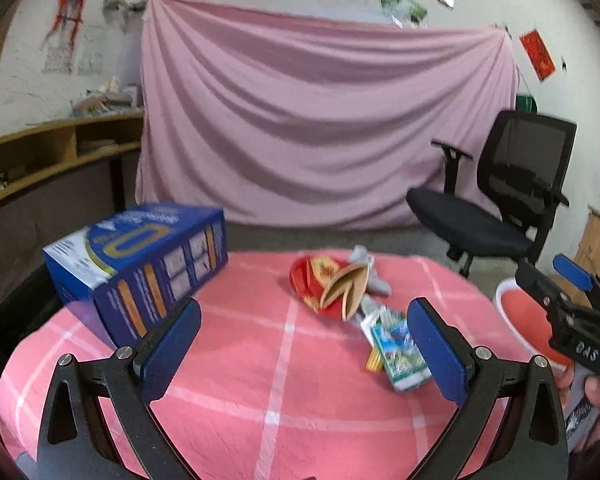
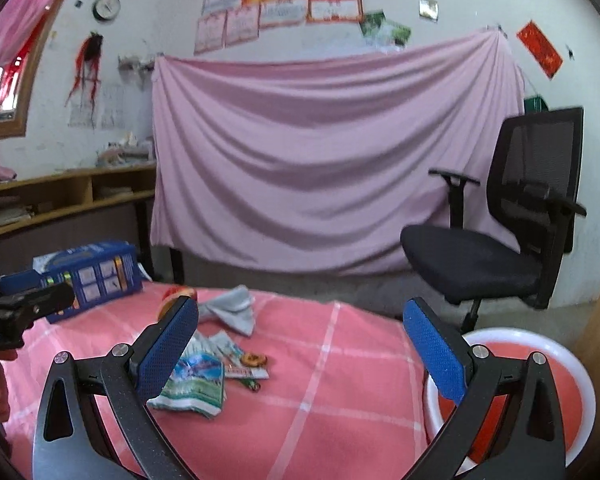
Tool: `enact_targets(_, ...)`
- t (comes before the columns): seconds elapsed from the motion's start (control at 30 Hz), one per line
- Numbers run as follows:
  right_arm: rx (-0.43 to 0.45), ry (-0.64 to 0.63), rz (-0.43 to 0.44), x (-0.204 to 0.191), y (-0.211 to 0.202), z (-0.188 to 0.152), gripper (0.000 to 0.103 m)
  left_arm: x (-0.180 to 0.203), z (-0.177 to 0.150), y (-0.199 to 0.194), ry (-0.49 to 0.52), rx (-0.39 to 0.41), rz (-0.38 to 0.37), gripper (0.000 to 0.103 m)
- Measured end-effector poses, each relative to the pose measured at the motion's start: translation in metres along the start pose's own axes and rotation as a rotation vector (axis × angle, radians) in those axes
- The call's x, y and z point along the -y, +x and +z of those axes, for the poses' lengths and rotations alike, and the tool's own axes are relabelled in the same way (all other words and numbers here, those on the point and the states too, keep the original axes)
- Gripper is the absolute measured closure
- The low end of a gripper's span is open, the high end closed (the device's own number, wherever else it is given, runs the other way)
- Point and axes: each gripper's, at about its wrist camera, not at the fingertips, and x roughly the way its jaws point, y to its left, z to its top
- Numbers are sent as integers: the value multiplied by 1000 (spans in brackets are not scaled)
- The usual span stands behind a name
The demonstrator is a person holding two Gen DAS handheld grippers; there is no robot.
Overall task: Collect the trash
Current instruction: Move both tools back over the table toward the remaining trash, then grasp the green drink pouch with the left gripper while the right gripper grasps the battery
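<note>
Between the spread left tongs (image 1: 304,344), trash (image 1: 400,354) lies ahead

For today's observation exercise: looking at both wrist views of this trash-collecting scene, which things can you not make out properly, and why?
- Red snack bag: left wrist view, print blurred, partly covered by a tan paper piece.
- Blue box: lettering blurred in both views.
- Red basin: right wrist view, contents hidden behind the right gripper; cut off by the other gripper in the left view.
- Wall papers: too small to read.
</note>
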Motion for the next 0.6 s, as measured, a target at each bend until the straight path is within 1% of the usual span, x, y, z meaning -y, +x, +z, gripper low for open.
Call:
enact_targets(0.2,-144,63,-6,14,24,-8,0,5,-1,16,-1,-100,-77,5)
enact_targets(0.27,-183,79,1,19,30,-10,0,11,-2,20,18,-133,-107,12)
enact_targets(0.33,-223,89,7,21,36,-13,0,16,-1,28,33,-173,-132,25)
enact_targets(0.37,-239,93,12,23,39,-14,3,19,-2,33,38,-200,-147,28)
enact_targets(0.43,-264,93,20,23,42,-16,5,22,-1,41,38,-241,-177,40)
enact_targets(0.47,-278,90,23,22,44,-17,5,24,-1,46,36,-265,-194,43)
enact_targets(0.5,-288,87,26,22,45,-17,5,25,-1,49,33,-283,-206,48)
enact_targets(0.6,-310,71,38,19,48,-19,9,27,0,61,16,-335,-232,57)
